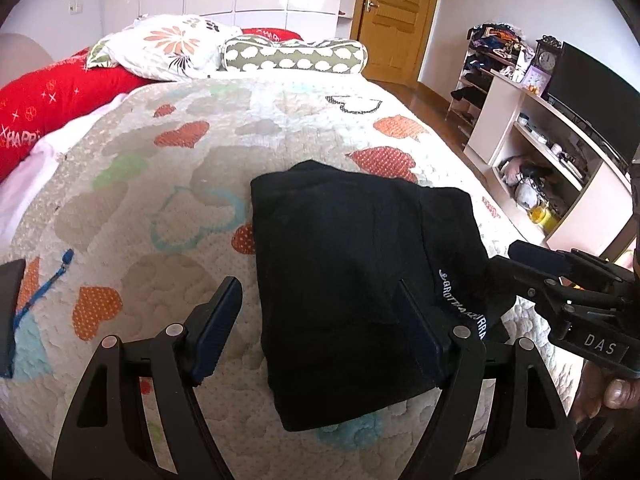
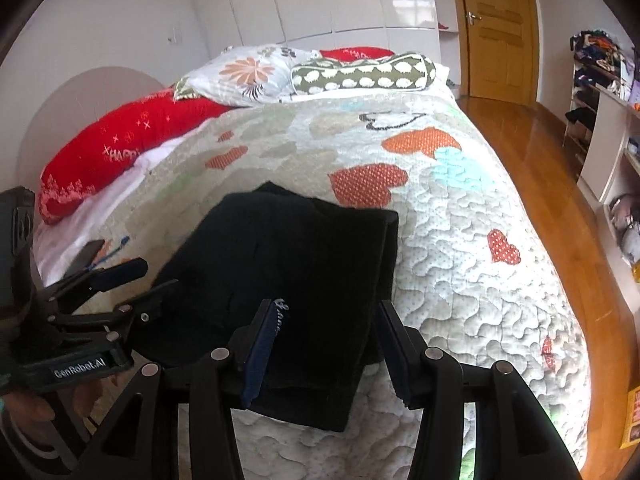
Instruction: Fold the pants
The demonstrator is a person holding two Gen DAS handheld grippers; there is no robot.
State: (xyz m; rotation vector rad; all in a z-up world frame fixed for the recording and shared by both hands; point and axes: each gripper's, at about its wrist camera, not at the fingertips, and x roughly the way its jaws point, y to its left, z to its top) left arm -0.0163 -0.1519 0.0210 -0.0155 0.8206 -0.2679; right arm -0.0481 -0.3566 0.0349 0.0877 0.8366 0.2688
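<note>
The black pants (image 1: 344, 280) lie folded into a compact rectangle on the quilted bed (image 1: 168, 184), with white lettering along their right edge. They also show in the right wrist view (image 2: 288, 280). My left gripper (image 1: 320, 312) is open and empty, its jaws spread over the near left part of the pants. My right gripper (image 2: 324, 344) is open and empty, its jaws spread over the near right edge of the pants. Each gripper shows in the other's view: the right gripper (image 1: 532, 256) at the right, the left gripper (image 2: 132, 276) at the left.
Pillows (image 1: 168, 48) and a red cushion (image 1: 52, 104) lie at the head of the bed. A shelf unit (image 1: 552, 152) with a monitor stands to the right, across a wooden floor (image 2: 540, 168). A wooden door (image 1: 396, 16) is at the far end.
</note>
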